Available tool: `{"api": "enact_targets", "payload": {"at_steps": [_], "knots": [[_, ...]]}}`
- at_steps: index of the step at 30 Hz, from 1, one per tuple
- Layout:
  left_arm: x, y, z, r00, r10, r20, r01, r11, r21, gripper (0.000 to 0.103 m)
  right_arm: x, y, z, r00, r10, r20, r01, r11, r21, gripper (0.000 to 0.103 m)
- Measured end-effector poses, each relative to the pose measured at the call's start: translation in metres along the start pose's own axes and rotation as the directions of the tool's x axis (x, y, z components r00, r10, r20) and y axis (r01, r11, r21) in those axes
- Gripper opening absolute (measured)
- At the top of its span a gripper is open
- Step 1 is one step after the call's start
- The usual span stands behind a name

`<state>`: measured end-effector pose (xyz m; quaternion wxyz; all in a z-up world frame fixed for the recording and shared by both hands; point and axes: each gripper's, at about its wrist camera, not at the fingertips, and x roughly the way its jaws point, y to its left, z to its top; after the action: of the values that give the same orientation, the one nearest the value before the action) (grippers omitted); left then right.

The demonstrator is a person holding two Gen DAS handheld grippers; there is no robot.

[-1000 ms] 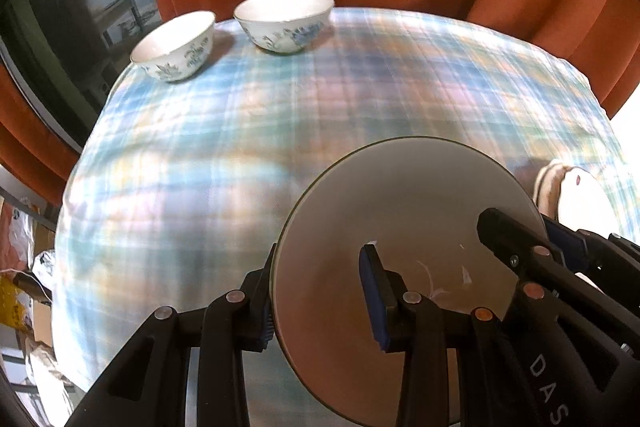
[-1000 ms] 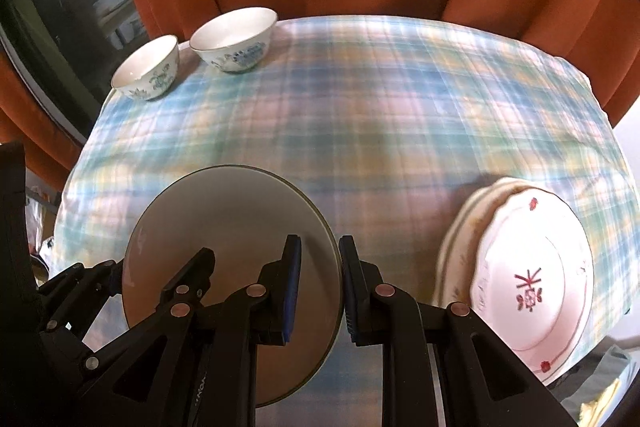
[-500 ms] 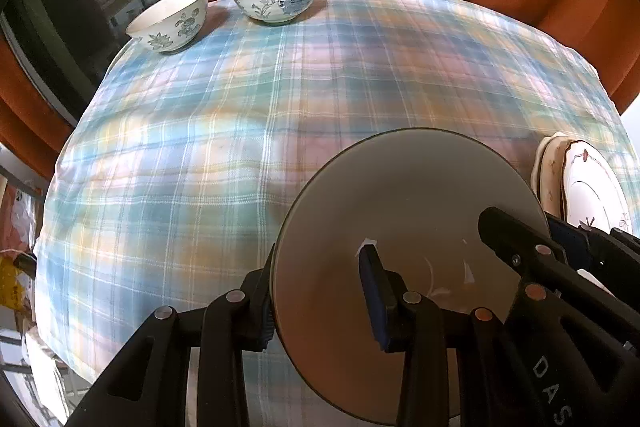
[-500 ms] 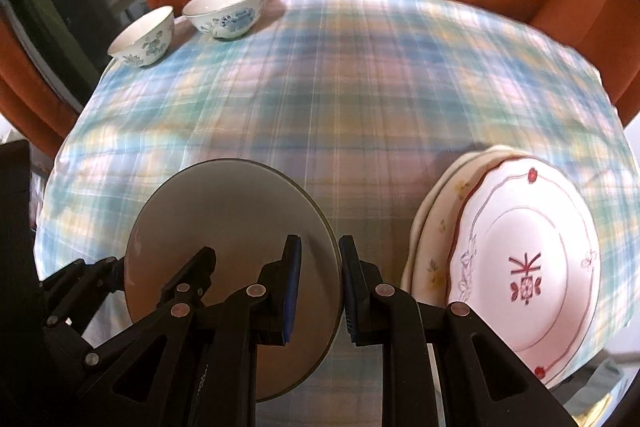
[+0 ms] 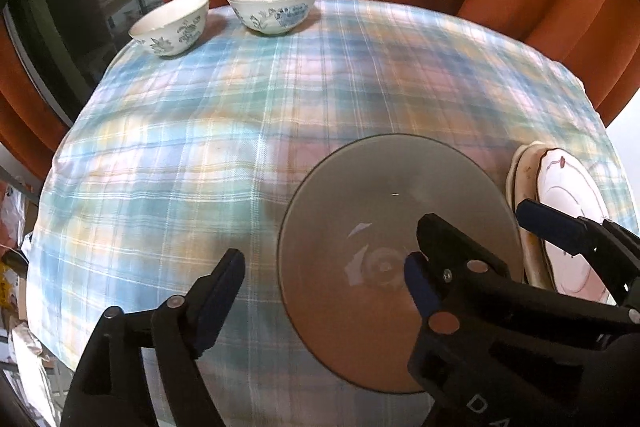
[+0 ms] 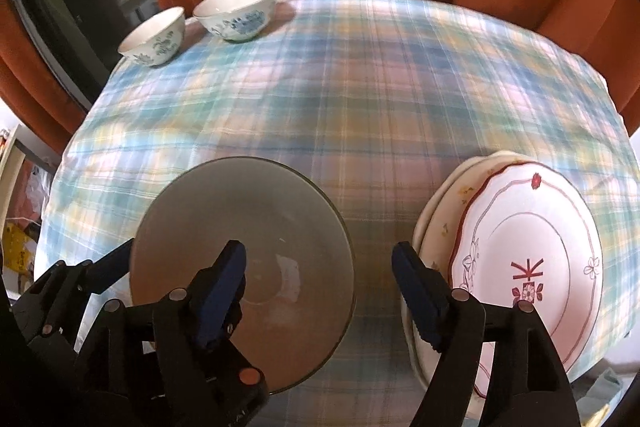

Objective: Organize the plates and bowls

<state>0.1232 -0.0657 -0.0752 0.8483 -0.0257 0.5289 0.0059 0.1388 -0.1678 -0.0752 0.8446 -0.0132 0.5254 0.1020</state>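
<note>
1. My left gripper (image 5: 324,279) stands spread wide; its jaws have just been opening. One finger hangs over the cloth, the other over the grey glass plate (image 5: 384,239), with the plate's left rim between them and no pad pressing on it.
2. My right gripper (image 6: 320,277) is spread too, jaws just opened. The plate's right rim lies between its fingers, untouched. Nothing is pinched on either side.
3. The grey glass plate (image 6: 244,247) looks to be lying flat on the plaid tablecloth (image 6: 360,87), at the near edge of the table, released.
4. Just right of it sits the stack of patterned plates (image 6: 532,267), white with red trim on top; the two are close but apart.
5. Two blue-and-white bowls (image 5: 276,5), (image 5: 170,25) stand side by side at the far left corner, well apart from the plates.
6. Handling, my judgement: the glass plate is stiff, smooth, likely slippery and breakable, moderately heavy for one pinch. It is best taken at the rim, from opposite sides with both grippers, pads well over the edge.
7. Stack plates: scalloped rims, brittle, so set down gently to avoid chipping.
8. Bowls: light, thin walled; pinch over the rim wall.
</note>
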Motion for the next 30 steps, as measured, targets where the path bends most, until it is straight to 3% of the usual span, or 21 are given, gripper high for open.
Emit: {"api": "enact_targets", "payload": {"at_steps": [15, 19, 30], "knots": [[-0.039, 0.018, 0.009, 0.989, -0.005, 0.151, 0.000, 0.999, 0.034, 0.095, -0.031, 0.027, 0.009, 0.991, 0.015, 0.136, -0.012, 1.000, -0.023, 0.079], [-0.039, 0.039, 0.016, 0.988, -0.020, 0.154, 0.015, 0.999, 0.031, 0.095, -0.035, 0.043, 0.015, 0.987, -0.003, 0.158, 0.005, 1.000, -0.012, 0.079], [-0.034, 0.114, 0.040, 0.992, -0.073, 0.106, 0.072, 0.997, 0.013, 0.095, -0.022, 0.112, 0.043, 0.993, -0.057, 0.101, 0.057, 0.998, 0.004, 0.079]]}}
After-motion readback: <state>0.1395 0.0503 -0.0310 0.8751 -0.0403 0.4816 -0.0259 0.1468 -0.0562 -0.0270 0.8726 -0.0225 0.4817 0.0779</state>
